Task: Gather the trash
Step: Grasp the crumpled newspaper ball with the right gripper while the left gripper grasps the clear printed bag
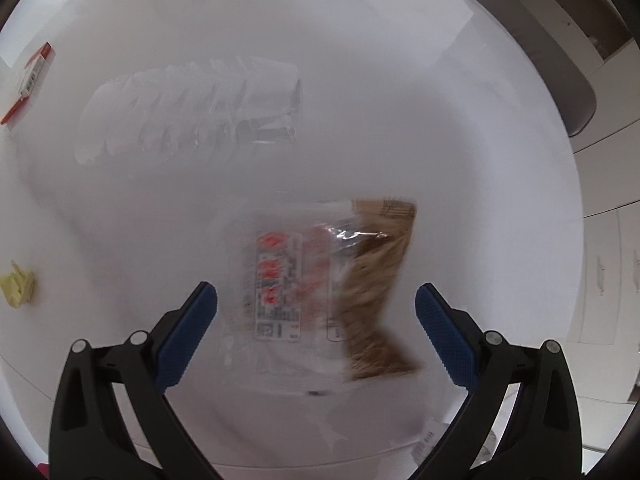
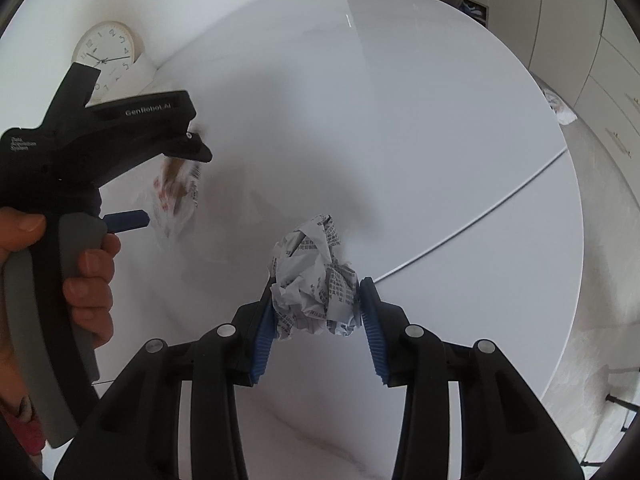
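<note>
Left gripper [image 1: 316, 304]: jaws are held wide apart, nothing is gripped; it is poised over a clear plastic wrapper [image 1: 320, 284].
Wrapper: it is seen blurred, with a red-and-white label and a brown portion on its right side; it lies between the spread blue pads [image 1: 188, 336] in the left wrist view, and contact with them cannot be told.
Right gripper [image 2: 318, 300]: jaws are closed on a crumpled ball of printed paper [image 2: 314, 280], which is pinched on both sides by the blue pads.
Paper ball: it is held above the white tabletop [image 2: 420, 160].
Left hand [image 2: 86, 276]: it is seen in the right wrist view wrapped round the grey handle of the left gripper.
Tabletop, other items: a clear plastic tray [image 1: 192, 108] is noted beyond the wrapper; a crumpled yellow scrap [image 1: 18, 284] and a red-and-white carton [image 1: 34, 72] lie at the left edge.
Background: a white clock [image 2: 109, 50] is seen at the far side.
</note>
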Available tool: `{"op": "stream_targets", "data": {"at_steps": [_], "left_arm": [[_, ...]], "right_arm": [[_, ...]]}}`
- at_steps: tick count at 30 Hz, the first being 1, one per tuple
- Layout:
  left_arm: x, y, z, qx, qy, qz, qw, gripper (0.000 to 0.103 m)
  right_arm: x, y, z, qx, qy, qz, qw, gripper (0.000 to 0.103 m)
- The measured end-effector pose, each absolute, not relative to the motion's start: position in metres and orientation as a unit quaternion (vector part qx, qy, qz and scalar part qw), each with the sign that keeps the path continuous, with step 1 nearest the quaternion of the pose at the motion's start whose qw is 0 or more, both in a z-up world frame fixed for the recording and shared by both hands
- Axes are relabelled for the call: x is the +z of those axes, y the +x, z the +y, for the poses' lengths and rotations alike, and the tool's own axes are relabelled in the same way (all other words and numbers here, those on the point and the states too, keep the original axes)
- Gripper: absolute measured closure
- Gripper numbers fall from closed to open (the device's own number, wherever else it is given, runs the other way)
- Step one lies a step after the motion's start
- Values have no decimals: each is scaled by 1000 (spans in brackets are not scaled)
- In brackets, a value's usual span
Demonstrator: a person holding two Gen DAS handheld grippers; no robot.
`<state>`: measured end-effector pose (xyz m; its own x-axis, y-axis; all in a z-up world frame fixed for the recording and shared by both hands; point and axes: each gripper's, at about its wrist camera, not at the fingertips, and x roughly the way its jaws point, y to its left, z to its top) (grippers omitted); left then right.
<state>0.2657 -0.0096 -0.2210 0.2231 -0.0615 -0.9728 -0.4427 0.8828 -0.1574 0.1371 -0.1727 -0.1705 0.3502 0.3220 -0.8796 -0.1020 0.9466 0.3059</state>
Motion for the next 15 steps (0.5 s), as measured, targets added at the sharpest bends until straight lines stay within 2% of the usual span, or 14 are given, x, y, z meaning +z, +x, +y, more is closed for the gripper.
{"op": "stream_targets", "data": {"at_steps": [1, 3, 5, 8, 15], "left_arm": [[-223, 265, -10, 129, -205, 612, 753, 10], [-225, 264, -9, 129, -207, 612, 752, 24], [-228, 262, -9, 123, -211, 615, 749, 32], [-228, 262, -9, 113, -205, 614, 754, 33], [-220, 252, -7, 74, -171, 606, 773, 45]], "right_arm": [[-171, 138, -173, 130, 101, 556, 815, 62], [-172, 140, -173, 129, 103, 556, 814, 62], [-172, 141, -174, 129, 104, 557, 814, 62], [-171, 143, -174, 128, 105, 557, 814, 61], [-171, 135, -177, 127, 104, 556, 815, 61]]}}
